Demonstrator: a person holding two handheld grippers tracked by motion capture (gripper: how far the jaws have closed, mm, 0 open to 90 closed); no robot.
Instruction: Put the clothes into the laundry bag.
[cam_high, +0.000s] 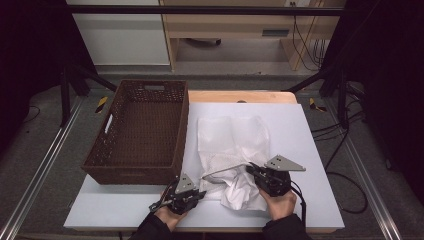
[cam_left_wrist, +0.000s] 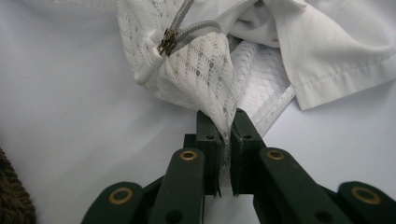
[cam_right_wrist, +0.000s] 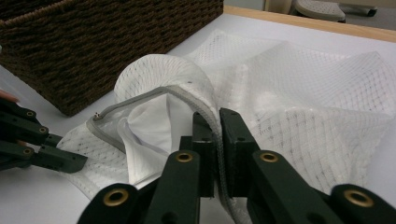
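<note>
White mesh laundry bag (cam_high: 232, 142), lower centre, is pinched at its grey zipper edge (cam_right_wrist: 140, 100) by both the left gripper (cam_left_wrist: 226, 135) and right gripper (cam_right_wrist: 217, 128); uneven pulling could tear the netting or spill the white cloth (cam_high: 245, 192).

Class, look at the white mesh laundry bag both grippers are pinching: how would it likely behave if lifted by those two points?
The mesh laundry bag would probably sag, since it already lies crumpled. It looks light: thin netting. The white cloth inside could slip out of the open zipper.
</note>
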